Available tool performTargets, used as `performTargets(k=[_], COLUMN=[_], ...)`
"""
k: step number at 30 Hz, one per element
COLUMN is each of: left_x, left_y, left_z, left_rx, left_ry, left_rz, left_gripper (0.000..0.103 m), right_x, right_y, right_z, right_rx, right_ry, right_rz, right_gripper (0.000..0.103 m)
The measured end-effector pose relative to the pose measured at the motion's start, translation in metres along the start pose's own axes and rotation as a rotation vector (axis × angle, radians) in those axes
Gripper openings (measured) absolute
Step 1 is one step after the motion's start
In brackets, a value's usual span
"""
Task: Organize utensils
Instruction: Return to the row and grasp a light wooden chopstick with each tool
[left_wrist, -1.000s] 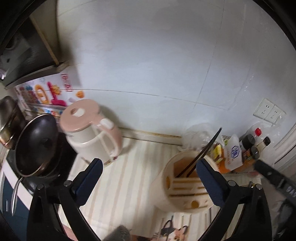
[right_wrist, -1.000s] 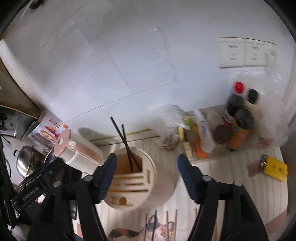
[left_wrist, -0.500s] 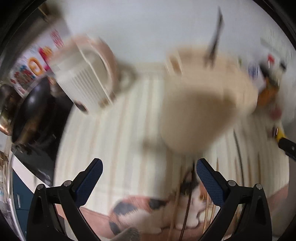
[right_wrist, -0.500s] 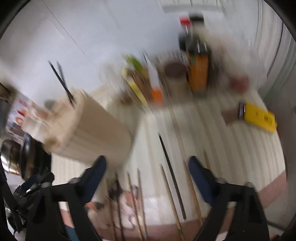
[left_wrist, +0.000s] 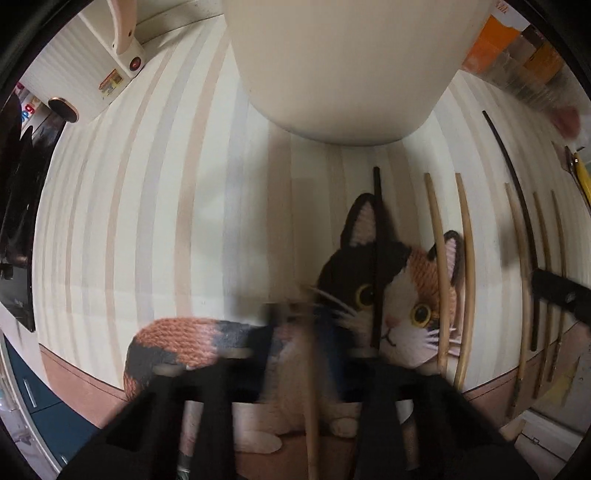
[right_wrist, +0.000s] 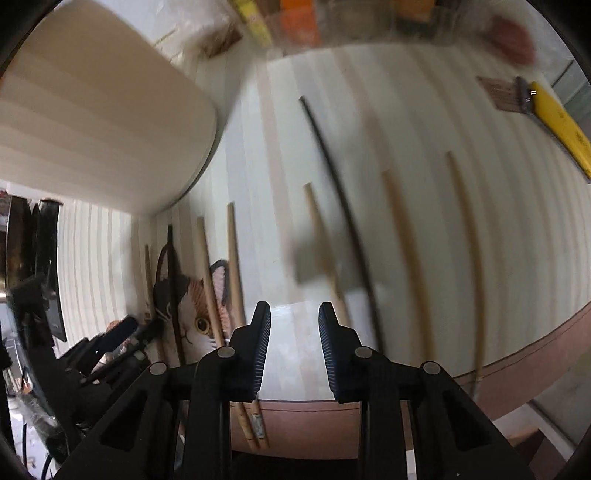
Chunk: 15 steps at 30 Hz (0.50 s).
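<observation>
Several wooden chopsticks (right_wrist: 406, 243) and black chopsticks (right_wrist: 340, 195) lie side by side on the striped mat with a cat picture (left_wrist: 402, 295). The cream utensil holder (left_wrist: 343, 62) stands at the mat's far edge; it also shows in the right wrist view (right_wrist: 92, 110). My left gripper (left_wrist: 310, 332) is low over the cat picture, blurred, its fingers close around a wooden chopstick (left_wrist: 312, 417). My right gripper (right_wrist: 293, 325) is narrowly open and empty just above the mat, left of a wooden chopstick (right_wrist: 325, 254).
A pink and white kettle (left_wrist: 92, 66) stands far left beside the stove. Sauce bottles and packets (left_wrist: 517, 55) line the far right. A yellow-handled brush (right_wrist: 554, 118) lies at the right. The mat's brown front edge (right_wrist: 517, 362) is near.
Both grippers have dropped from high over the holder down to the mat. The left fingers have closed in around a wooden chopstick; the right fingers have narrowed.
</observation>
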<state>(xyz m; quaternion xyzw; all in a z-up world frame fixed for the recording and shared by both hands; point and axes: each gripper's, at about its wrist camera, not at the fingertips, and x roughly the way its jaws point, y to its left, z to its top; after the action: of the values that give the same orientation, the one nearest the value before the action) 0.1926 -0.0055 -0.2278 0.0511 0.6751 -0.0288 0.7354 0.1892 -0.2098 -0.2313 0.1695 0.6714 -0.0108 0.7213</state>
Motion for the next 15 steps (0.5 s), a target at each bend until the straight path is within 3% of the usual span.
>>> performTargets(k=[3,8,12,15], left_x=[-0.003,-0.009,-0.013,-0.013], left_y=[0.015,0.051,0.060,0.066], left_z=[-0.001,-0.004,-0.006,-0.006], left_rx=[-0.019,-0.083,-0.096,-0.088], left_ry=[-0.004,0.007,0.006,-0.002], left_rz=[0.050,0.045,0.044,0.054], left_gripper=[0.005,0.005,0.005,0.005], right_x=[0.015,0.044,0.041,0.037], right_y=[0.018,0.046,0.060,0.053], right_z=[-0.001,-0.002,-0.008,-0.009], right_rx=[-0.024,-0.106,-0.199,-0.211], right_ry=[0.036,0.090,0.081,0.097], right_rz=[0.002,-0.052,-0.162,-0.204], right_gripper=[0.029,0.030,0.007,0.007])
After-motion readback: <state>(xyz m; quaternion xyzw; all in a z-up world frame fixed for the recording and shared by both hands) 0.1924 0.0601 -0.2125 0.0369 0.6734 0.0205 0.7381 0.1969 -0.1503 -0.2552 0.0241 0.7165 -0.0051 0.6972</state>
